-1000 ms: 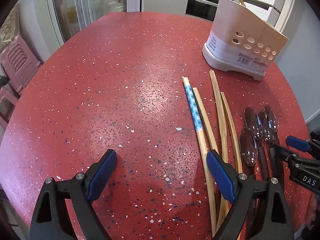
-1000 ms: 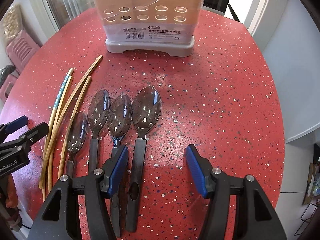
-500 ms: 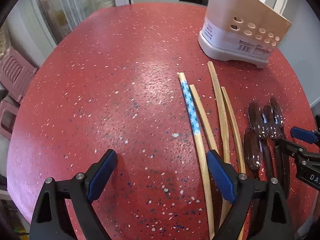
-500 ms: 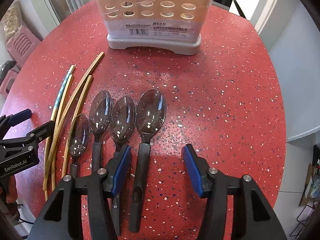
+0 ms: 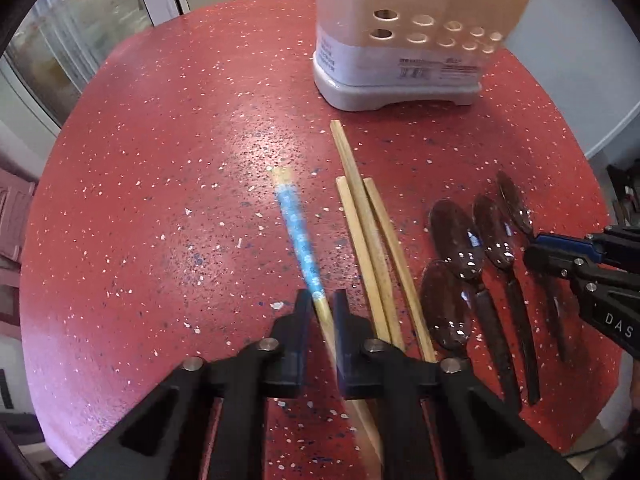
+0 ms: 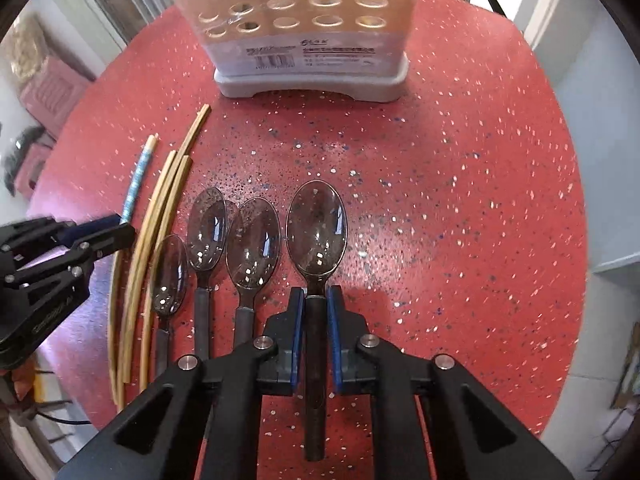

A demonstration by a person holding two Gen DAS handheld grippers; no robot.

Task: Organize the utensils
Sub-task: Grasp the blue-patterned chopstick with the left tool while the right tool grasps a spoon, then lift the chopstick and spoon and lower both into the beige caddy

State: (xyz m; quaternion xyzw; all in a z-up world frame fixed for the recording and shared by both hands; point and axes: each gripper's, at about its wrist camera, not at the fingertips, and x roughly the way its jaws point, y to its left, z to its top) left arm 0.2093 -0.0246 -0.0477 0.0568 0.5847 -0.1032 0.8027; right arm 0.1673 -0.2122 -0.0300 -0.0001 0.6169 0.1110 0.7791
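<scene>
Bare red surface (image 5: 160, 200) open from 9 to 11 o'clock of the chopsticks (image 5: 360, 232), perforated utensil holder (image 5: 400, 60) blocking 12 o'clock, row of spoons (image 6: 248, 248) crowding 3 o'clock, wide clear surface right of the spoons.

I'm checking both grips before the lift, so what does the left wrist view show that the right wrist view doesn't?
Only the left wrist view shows the left gripper pinching the blue-patterned chopstick head-on. Only the right wrist view shows the right gripper clamped on the largest spoon by its dark handle. Both show the utensil holder, three plain chopsticks, the smaller spoons and the red table.
</scene>
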